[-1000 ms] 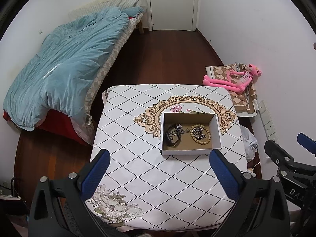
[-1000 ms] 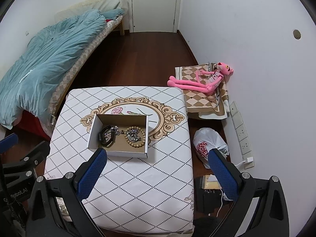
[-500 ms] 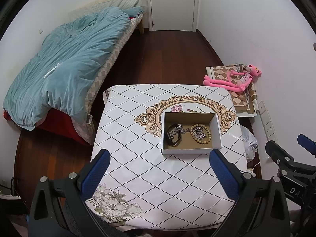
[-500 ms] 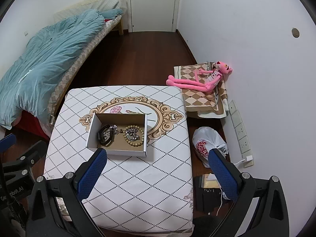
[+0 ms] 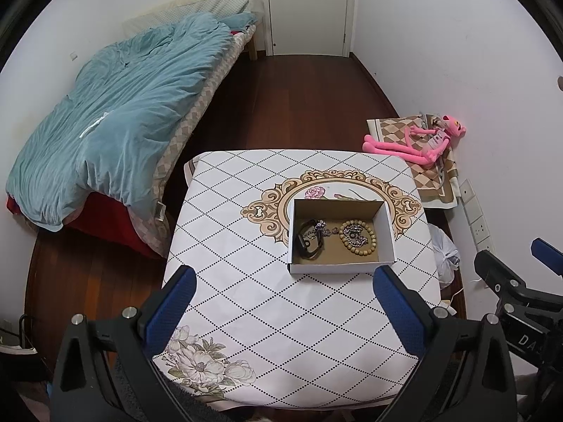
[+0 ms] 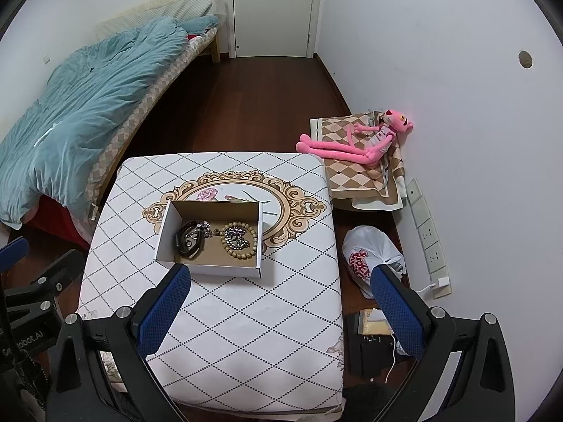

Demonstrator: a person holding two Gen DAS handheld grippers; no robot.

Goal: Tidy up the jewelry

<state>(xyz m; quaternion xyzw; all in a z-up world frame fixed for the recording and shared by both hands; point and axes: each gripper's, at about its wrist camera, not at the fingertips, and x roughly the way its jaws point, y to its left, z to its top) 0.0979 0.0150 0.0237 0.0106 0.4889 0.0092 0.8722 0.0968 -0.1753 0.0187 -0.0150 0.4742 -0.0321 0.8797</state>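
Note:
An open white cardboard box [image 5: 387, 232] [image 6: 165, 232] sits on the table's diamond-pattern cloth [image 5: 246, 281] [image 6: 246, 316]. Inside lie a black band [image 5: 309, 242] [image 6: 186, 241], a silver chain piece [image 5: 318, 228] [image 6: 204, 228] and a wooden bead bracelet [image 5: 358, 239] [image 6: 239, 241] with a metal chain in its ring. My left gripper [image 5: 281, 309] is open and empty, held high over the table's near side. My right gripper [image 6: 281, 309] is open and empty, high over the table's right edge. Each gripper shows at the edge of the other's view.
A bed with a teal duvet [image 5: 116, 126] stands left of the table. A pink plush toy [image 6: 366, 140] lies on a patterned cloth by the right wall. A white plastic bag [image 6: 373, 256] and wall sockets [image 6: 429, 232] are right of the table. A white door [image 5: 306, 7] is at the back.
Both grippers have drifted very slightly; the view of the table and box has barely shifted. Nothing in the box has moved.

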